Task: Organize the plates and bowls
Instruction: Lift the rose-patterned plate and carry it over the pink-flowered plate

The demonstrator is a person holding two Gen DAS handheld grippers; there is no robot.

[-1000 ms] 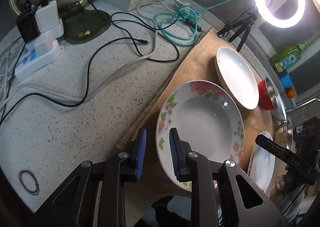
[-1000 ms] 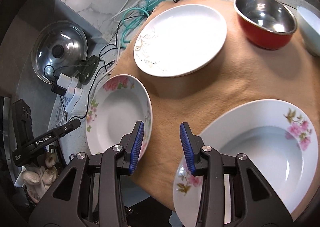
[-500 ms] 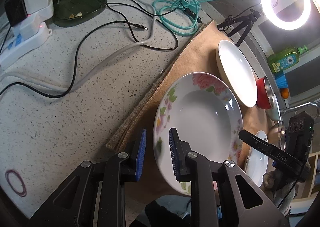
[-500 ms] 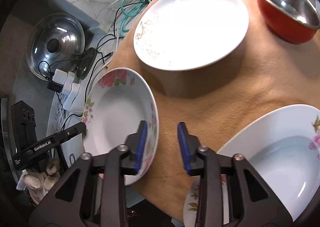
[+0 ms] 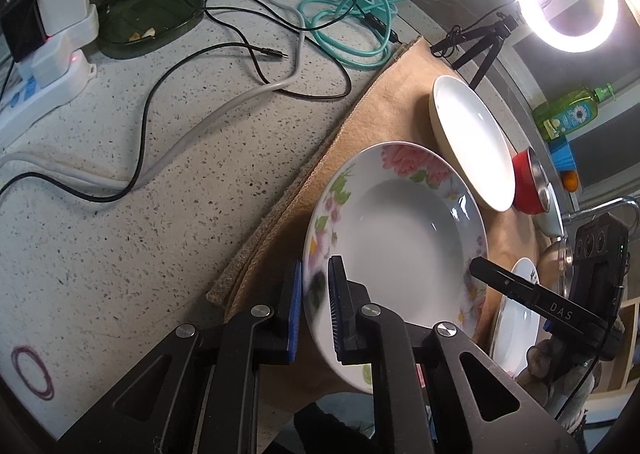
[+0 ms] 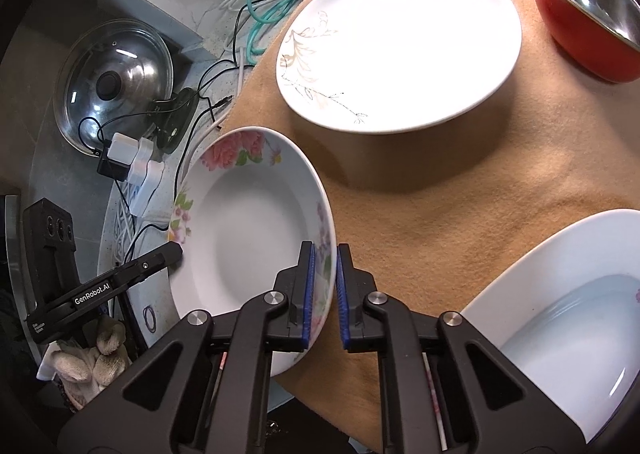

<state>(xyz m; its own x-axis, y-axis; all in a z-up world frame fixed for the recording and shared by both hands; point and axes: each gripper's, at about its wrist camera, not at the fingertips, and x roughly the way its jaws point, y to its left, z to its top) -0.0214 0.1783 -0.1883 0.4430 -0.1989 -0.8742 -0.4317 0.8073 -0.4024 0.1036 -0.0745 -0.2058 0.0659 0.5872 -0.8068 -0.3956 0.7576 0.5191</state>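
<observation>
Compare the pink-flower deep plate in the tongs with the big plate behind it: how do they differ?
The pink-flower deep plate has a deep well; the big plate is nearly flat. The deep plate carries pink and green blossoms round its rim; the big plate has one faint tan sprig. Both the left tongs and the right tongs grip the deep plate's rim; the big plate lies untouched on the tan cloth. Both are white and round.

We see the flowered plate (image 6: 248, 230) at the mat's (image 6: 440, 189) near left edge, with the wide plate (image 6: 400, 41) beyond it. Far right sits the bowl (image 6: 588, 13); near right, another deep plate (image 6: 568, 318).
</observation>
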